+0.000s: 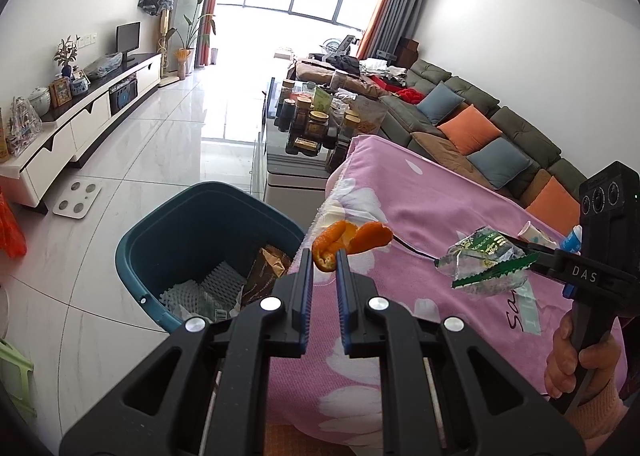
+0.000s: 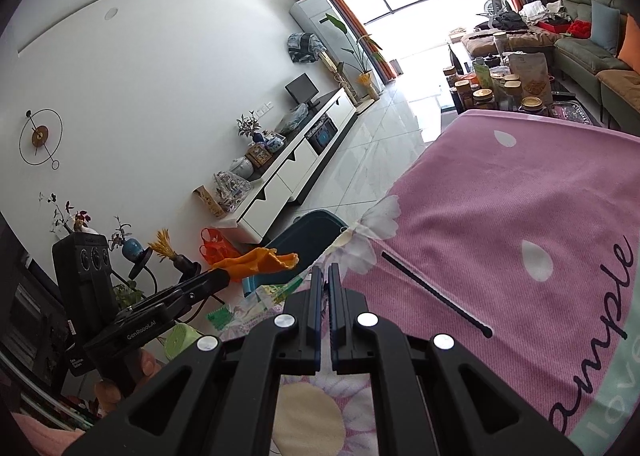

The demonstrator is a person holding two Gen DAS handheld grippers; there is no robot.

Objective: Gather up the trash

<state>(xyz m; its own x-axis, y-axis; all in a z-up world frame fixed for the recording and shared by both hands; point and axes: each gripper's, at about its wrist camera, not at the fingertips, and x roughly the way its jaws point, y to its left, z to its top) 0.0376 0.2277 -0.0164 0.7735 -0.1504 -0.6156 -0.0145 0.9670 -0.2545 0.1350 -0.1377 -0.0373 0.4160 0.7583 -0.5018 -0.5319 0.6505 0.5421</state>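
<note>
My left gripper (image 1: 325,256) is shut on a curled orange peel (image 1: 352,238), held over the near corner of the pink flowered cloth (image 1: 400,196), just right of the teal bin (image 1: 208,216). The bin holds white foam netting and a brown packet. To the right, my right gripper (image 1: 520,252) is shut on a crumpled clear and green plastic wrapper (image 1: 480,260) above the cloth. In the right wrist view the right gripper (image 2: 325,270) has its jaws together, with the wrapper (image 2: 256,302) trailing left. There the left gripper (image 2: 228,274) carries the peel (image 2: 260,260) in front of the bin (image 2: 308,230).
A thin black strip (image 2: 436,296) lies on the cloth, and a paper cup (image 1: 532,234) stands at its far right. On the tiled floor are a white scale (image 1: 78,198) and an orange bag (image 2: 216,244). Beyond are a jar-laden glass table (image 1: 312,120), a sofa (image 1: 500,128) and a TV cabinet (image 1: 80,128).
</note>
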